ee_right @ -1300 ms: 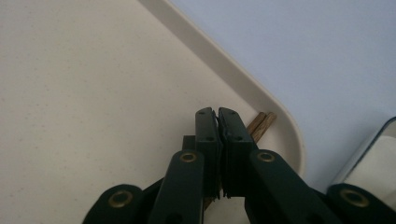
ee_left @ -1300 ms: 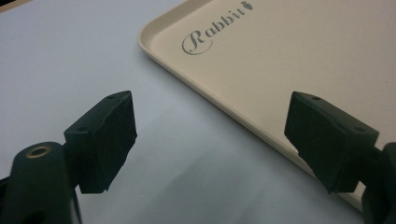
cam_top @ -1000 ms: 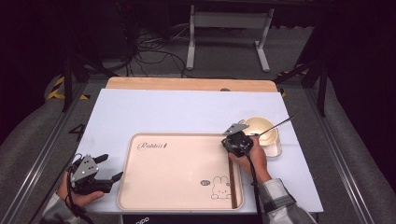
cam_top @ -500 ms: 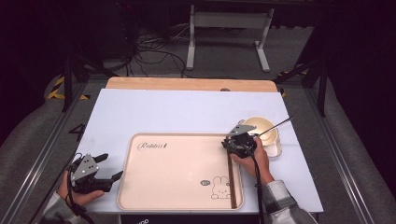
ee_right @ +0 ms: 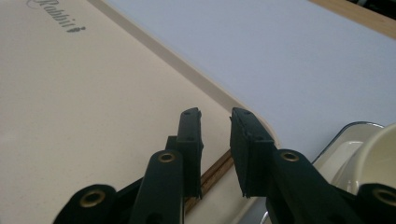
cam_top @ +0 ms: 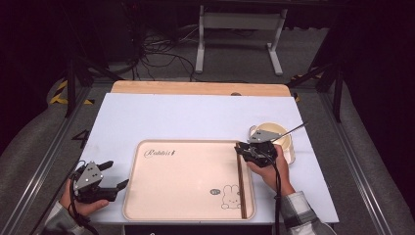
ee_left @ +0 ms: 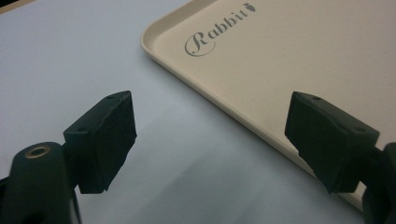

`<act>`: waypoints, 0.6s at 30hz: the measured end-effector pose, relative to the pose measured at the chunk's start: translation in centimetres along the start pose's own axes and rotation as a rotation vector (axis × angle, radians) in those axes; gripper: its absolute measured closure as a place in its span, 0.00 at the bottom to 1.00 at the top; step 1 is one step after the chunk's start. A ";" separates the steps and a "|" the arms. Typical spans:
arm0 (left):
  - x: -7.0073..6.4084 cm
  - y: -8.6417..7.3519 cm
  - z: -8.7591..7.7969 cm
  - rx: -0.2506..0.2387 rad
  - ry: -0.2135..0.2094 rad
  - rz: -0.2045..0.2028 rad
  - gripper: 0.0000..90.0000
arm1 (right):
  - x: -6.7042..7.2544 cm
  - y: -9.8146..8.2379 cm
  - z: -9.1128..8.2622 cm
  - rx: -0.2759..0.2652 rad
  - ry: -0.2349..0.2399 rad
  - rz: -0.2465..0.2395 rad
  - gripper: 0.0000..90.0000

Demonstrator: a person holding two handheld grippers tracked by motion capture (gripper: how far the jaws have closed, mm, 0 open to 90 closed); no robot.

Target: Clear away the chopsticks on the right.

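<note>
A cream tray printed with "Rabbit" lies on the white table. Dark brown chopsticks lie flat along its right side. My right gripper hovers just above their far end. Its jaws have just been opening and stand a little apart with nothing between them. In the right gripper view, the chopsticks pass beneath the right gripper over the tray. My left gripper rests left of the tray, wide open and empty. In the left gripper view, the left gripper frames the tray's corner.
A cream bowl stands right of the tray, close behind my right hand; the same bowl is at the right gripper view's edge. A wooden board borders the table's far edge. Stands and cables sit on the floor beyond.
My right gripper has risen slightly and shifted toward the tray's far right corner, and its jaws have parted off the chopsticks. The left gripper has not moved.
</note>
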State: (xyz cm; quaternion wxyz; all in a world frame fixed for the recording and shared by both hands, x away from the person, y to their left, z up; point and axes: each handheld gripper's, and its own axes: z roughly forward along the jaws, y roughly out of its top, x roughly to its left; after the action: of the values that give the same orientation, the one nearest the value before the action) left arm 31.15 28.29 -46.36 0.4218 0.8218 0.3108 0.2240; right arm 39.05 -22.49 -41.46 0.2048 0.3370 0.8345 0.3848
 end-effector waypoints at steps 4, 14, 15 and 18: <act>0.0 0.0 0.0 0.002 -0.002 0.003 0.19 | 0.4 0.2 -1.0 -0.028 0.008 -0.013 0.81; -0.1 0.0 0.0 0.003 -0.007 0.007 0.19 | 0.4 0.4 -5.2 -0.123 -0.028 -0.016 0.77; -0.1 0.0 0.0 0.004 -0.006 0.008 0.19 | 0.2 0.3 -5.6 -0.130 -0.034 -0.013 0.76; -0.1 0.1 0.1 -0.002 -0.008 0.004 0.19 | -0.6 0.1 -7.4 -0.163 -0.075 0.004 0.74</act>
State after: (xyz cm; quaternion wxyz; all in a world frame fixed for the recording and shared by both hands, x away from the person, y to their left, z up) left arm 31.19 28.17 -46.36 0.4233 0.8228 0.3073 0.2221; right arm 35.06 -26.61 -36.77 0.2617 0.3353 0.7915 0.4388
